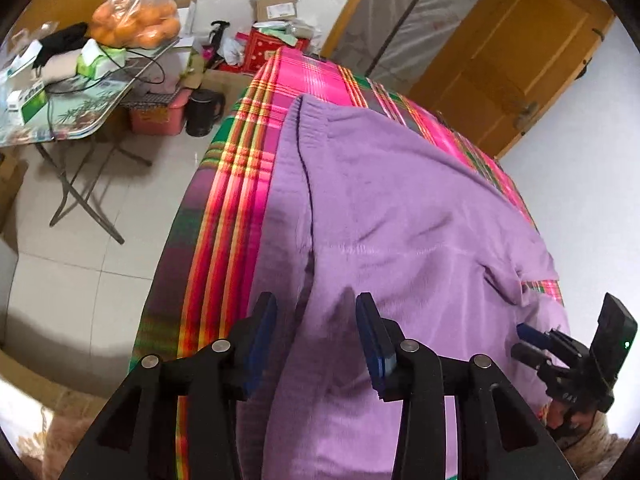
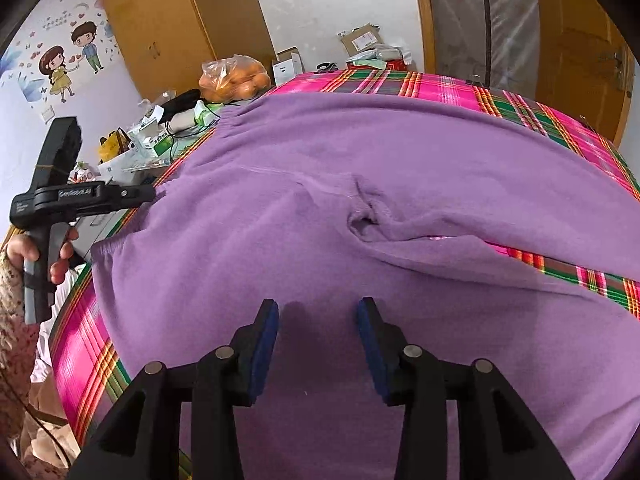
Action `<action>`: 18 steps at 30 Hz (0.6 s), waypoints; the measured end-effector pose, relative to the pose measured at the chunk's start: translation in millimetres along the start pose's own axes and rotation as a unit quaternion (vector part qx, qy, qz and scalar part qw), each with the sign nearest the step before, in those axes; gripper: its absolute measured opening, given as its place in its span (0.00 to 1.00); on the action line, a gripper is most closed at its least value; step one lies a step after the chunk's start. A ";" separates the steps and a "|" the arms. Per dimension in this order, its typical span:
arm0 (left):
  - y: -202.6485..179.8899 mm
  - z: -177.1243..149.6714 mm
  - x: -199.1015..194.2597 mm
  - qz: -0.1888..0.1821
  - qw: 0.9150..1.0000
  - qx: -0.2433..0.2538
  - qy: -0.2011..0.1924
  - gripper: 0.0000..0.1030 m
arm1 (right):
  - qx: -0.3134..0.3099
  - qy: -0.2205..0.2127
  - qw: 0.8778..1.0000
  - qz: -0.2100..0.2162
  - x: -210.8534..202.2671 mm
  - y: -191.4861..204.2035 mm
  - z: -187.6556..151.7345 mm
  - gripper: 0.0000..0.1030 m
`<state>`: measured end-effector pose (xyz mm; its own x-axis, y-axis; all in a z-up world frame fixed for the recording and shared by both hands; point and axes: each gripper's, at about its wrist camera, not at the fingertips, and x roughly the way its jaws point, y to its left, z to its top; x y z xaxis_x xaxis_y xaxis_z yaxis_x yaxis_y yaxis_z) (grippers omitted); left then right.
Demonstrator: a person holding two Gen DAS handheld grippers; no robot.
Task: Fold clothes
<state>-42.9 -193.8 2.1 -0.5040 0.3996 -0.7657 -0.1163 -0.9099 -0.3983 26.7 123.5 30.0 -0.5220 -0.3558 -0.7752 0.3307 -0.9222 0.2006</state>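
Directly under and ahead of the left claw (image 1: 316, 334) lies a pair of purple fleece trousers (image 1: 400, 216), spread flat on a surface covered with a pink, green and orange plaid cloth (image 1: 236, 168). The elastic waistband runs away from the claw along the cloth's left edge. The right wrist view shows the same trousers filling the surface in front of the right claw (image 2: 318, 338), with the crotch seam puckered just ahead and a strip of plaid showing between the two legs to the right.

Left of the left claw, beyond the cloth's edge, is a pale tiled floor (image 1: 80, 272). Farther off stand a folding table (image 1: 80, 120) cluttered with boxes and cables, a bag of oranges (image 1: 134, 16) on it, a black kettle (image 1: 202, 112) on the floor, and cardboard boxes against the wall. A wooden door (image 1: 508, 64) stands ahead to the right.

Both claws are released, their blue-padded fingers spread wide apart above the fabric, gripping nothing. Whether the pads graze the fleece cannot be told. A hand (image 2: 36, 256) holds the left claw's handle.
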 end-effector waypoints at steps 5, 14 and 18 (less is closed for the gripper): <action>2.7 14.1 12.0 -0.054 0.998 -0.007 0.017 0.42 | 0.006 -0.003 1.000 -0.003 3.4 6.0 4.0 0.43; 38.7 9.0 21.3 -0.203 0.972 -0.096 0.065 0.42 | 0.015 -0.011 1.000 -0.014 6.1 10.4 5.8 0.43; 46.9 6.0 23.3 -0.230 0.964 -0.116 0.065 0.42 | 0.016 -0.015 1.000 -0.019 7.3 12.4 6.1 0.44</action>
<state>-65.3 -227.8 -31.4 -0.3316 0.7789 -0.5323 -0.1001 -0.5901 -0.8011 22.2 108.5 30.5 -0.5575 -0.3237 -0.7645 0.2840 -0.9397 0.1907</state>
